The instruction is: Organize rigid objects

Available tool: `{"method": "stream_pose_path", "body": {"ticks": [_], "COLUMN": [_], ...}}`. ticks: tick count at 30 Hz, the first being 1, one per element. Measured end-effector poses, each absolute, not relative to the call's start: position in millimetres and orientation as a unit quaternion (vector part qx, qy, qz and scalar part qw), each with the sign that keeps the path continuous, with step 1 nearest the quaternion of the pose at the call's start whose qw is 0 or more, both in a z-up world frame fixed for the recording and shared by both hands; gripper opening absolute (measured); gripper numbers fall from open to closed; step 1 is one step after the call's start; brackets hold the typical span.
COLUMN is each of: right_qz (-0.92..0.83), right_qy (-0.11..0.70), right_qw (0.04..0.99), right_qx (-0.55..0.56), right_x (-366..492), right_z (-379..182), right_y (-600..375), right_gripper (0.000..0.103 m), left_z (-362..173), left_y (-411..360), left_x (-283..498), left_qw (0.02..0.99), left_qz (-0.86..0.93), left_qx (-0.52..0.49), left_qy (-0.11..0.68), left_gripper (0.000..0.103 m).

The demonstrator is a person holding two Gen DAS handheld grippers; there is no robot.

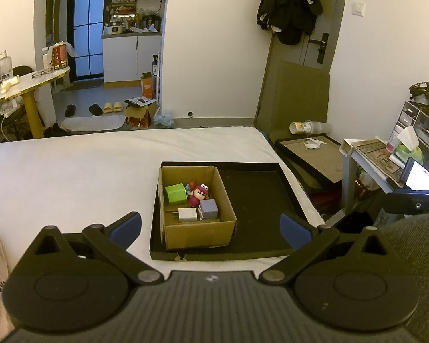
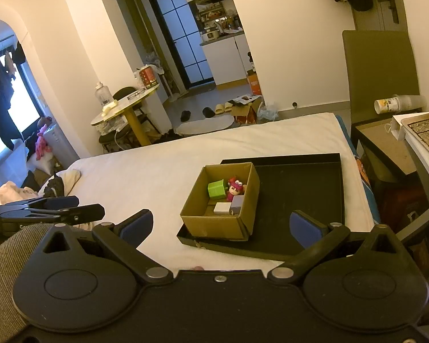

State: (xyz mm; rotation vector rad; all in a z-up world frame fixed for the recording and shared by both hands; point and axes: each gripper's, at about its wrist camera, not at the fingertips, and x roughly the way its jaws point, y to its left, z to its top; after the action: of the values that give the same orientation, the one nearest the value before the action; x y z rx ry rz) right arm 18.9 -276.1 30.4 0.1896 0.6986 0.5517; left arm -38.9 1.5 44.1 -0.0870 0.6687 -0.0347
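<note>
A brown cardboard box point(image 1: 197, 234) point(image 2: 214, 224) stands in the left part of a black tray point(image 1: 257, 200) point(image 2: 300, 183) on the white bed. Inside lie a green cube point(image 1: 175, 193) point(image 2: 216, 189), a pink-hatted figurine point(image 1: 198, 193) point(image 2: 235, 189), a lavender cube point(image 1: 208, 208) point(image 2: 237, 202) and a white charger plug point(image 1: 187, 215) point(image 2: 222, 208). My left gripper point(image 1: 211, 227) is open, hanging just in front of the box with nothing between its blue pads point(image 1: 127, 228). My right gripper point(image 2: 220, 225) is open too, near the tray's front edge, and holds nothing.
The white bed sheet point(image 1: 85, 165) spreads left of the tray. Right of the bed stand another dark tray point(image 1: 311, 154) on boxes and a cluttered desk point(image 1: 386, 157). The left gripper's body point(image 2: 43, 208) shows at the left in the right wrist view. Beyond the bed are shoes, a round table point(image 1: 28, 83) and a door.
</note>
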Motion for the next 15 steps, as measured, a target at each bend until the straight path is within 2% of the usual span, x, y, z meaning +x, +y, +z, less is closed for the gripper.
{"method": "stream_pose_path", "body": {"ticks": [15], "right_qz": [0.262], "right_qy": [0.338], "right_qw": [0.9], "right_qx": [0.086], "right_x": [14.7], "right_z": [32.0], "right_y": [-274.3], "right_gripper": [0.103], "left_z": [46.5], "left_y": [0.3], "left_x": [-38.3], "left_qw": [0.945], "left_qz": [-0.016], "left_qx": [-0.034], "left_qy": [0.326], "left_gripper": [0.102]}}
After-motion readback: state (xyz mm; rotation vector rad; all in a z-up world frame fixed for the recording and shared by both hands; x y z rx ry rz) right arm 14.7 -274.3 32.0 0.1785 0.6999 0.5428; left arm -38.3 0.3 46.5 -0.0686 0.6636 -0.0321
